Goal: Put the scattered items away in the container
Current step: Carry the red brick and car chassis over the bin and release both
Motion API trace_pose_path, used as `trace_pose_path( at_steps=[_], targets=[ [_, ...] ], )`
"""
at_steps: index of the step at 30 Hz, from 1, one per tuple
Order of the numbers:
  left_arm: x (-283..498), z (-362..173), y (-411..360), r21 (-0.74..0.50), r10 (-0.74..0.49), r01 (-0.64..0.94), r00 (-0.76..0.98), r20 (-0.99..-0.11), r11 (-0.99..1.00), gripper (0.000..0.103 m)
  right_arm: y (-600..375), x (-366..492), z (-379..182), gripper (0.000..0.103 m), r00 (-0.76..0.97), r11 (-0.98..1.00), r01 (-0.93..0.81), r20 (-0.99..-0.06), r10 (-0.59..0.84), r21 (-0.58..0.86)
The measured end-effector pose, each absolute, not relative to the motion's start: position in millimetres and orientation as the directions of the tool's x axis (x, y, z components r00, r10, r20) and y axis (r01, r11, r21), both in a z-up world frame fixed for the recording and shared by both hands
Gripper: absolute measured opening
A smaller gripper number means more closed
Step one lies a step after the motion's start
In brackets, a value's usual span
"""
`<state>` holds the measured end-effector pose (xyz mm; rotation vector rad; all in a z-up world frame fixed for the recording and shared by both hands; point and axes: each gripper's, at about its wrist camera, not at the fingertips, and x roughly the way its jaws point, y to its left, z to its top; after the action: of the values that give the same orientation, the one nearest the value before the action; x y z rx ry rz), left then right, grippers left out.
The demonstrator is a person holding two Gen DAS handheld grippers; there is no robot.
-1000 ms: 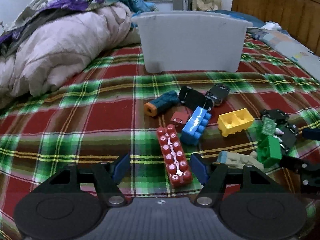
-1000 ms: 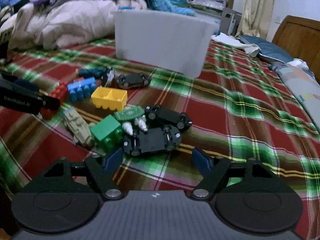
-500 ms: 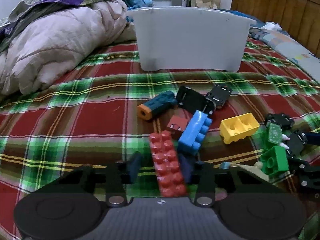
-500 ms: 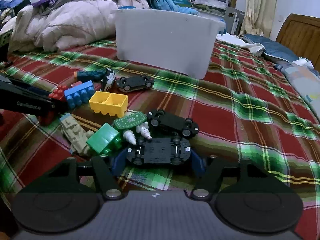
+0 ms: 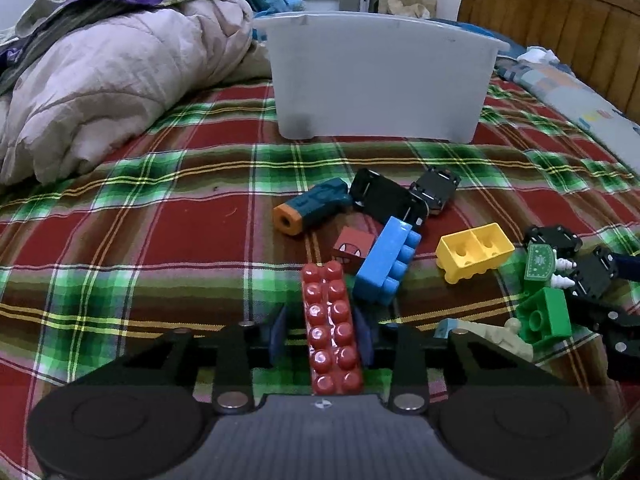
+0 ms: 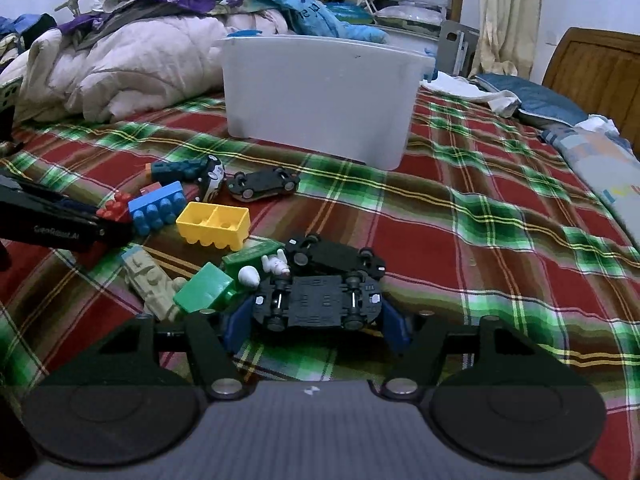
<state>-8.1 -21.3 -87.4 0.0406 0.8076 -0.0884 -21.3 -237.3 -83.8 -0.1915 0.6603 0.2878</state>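
A long red studded brick [image 5: 330, 320] lies between the fingers of my left gripper [image 5: 322, 332]. Its jaws are opening, and a thin gap shows beside the left pad. My right gripper [image 6: 316, 324] is shut on an upturned black toy car [image 6: 316, 300], one pad at each end. A second black car [image 6: 340, 258] lies just behind the first. The white plastic tub [image 5: 380, 80] stands further back on the plaid bedspread. Between the grippers lie a blue brick [image 5: 386, 268], a yellow brick [image 5: 474, 252] and a green brick [image 6: 204, 292].
More toys lie around: a teal and orange cylinder [image 5: 312, 210], a small red cube [image 5: 352, 248], black cars [image 5: 386, 198], a beige figure [image 6: 150, 280]. A heaped pink quilt [image 5: 100, 92] fills the left. Pillows and a wooden headboard [image 5: 560, 20] stand at the right.
Both grippers moved forward and their jaws narrowed. The left came to straddle the red brick, and the right closed on the black car. The toys stayed where they were.
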Motion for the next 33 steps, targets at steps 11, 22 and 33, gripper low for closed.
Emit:
trace_pose_path(
  at_steps=[11, 22, 33],
  targets=[
    [-8, -90, -26, 0.013, -0.058, 0.096, 0.702, -0.71, 0.995, 0.037, -236, -23, -81, 0.069, 0.757, 0.941, -0.329, -0.618, 0.214, -0.078],
    [-16, -69, -15, 0.0, -0.053, 0.072, 0.735, -0.676, 0.997, 0.028, -240, -25, -76, 0.069, 0.772, 0.946, -0.318, -0.596, 0.218, -0.066],
    [19, 27, 0, -0.011, -0.066, 0.071, 0.833, -0.549, 0.997, 0.028, -243, -9, -2, 0.069, 0.857, 0.952, -0.306, -0.443, 0.262, -0.03]
  ],
)
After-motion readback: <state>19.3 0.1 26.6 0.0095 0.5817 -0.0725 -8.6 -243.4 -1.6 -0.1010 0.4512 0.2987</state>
